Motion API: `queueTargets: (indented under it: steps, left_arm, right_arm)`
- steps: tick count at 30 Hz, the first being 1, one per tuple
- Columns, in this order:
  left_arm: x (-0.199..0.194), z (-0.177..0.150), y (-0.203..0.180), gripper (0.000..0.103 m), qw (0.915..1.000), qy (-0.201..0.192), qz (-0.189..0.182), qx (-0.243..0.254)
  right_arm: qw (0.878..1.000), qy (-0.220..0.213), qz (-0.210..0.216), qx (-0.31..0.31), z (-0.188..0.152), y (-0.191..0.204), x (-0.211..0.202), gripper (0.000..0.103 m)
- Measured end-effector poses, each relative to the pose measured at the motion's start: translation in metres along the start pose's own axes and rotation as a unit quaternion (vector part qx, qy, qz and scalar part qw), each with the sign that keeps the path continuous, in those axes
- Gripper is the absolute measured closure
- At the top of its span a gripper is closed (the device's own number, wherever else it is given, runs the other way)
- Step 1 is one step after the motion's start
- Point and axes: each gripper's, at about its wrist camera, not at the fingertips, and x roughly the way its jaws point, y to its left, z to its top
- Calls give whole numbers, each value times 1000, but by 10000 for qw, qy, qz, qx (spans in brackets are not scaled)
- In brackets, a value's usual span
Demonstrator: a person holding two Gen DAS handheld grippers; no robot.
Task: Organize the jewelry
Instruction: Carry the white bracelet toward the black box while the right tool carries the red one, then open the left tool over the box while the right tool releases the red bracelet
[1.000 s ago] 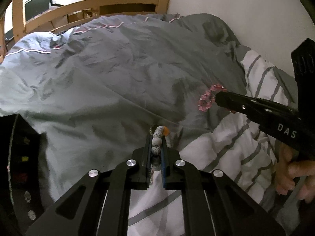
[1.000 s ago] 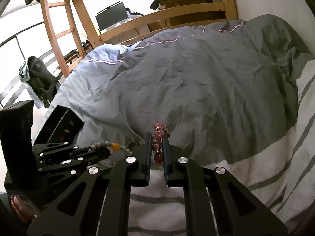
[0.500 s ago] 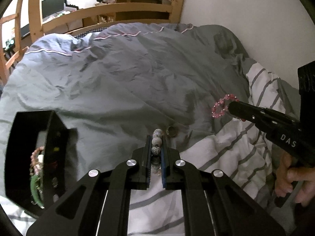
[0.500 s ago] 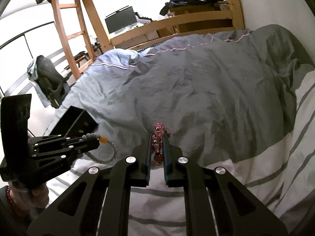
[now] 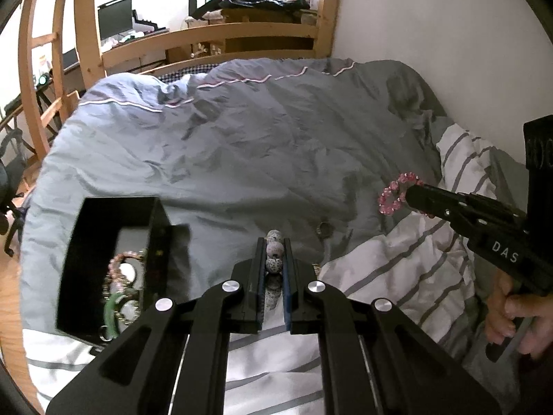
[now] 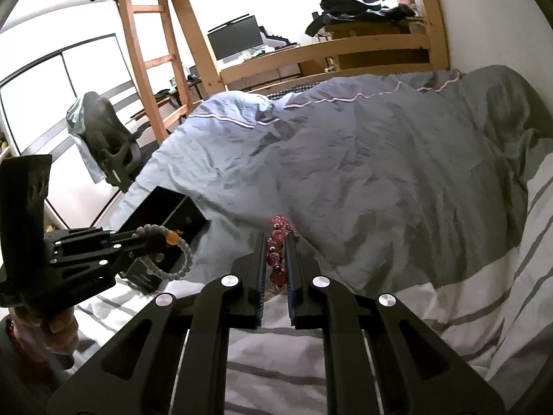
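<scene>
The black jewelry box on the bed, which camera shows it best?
The left wrist view. It looks down into the open black jewelry box, so the bracelets already lying inside show. The right wrist view catches the same box only from the side, partly hidden behind the left gripper and its grey bead bracelet.

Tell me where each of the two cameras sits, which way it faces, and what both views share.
Left wrist: on the left gripper, facing along the bed toward the footboard; its fingers pinch a grey bead bracelet; the right gripper and hand show.
Right wrist: on the right gripper, same direction; its fingers pinch a pink bead bracelet; the left gripper shows.
Shared: black jewelry box, grey duvet.
</scene>
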Motion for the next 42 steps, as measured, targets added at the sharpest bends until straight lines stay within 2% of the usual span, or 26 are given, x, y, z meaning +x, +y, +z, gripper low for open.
queueTargets:
  steps: [25, 37, 42]
  left_arm:
    - [-56, -2, 95, 95, 9960, -189, 598, -635]
    - [-55, -15, 144, 95, 9920, -89, 775, -996]
    - [-48, -22, 161, 95, 9899, 8, 717, -1222]
  right_arm:
    - [9957, 34, 421, -826, 12, 126, 22, 92]
    - [9916, 101, 652, -1114, 13, 177, 50, 92]
    - [9896, 144, 752, -1219, 14, 195, 63, 92]
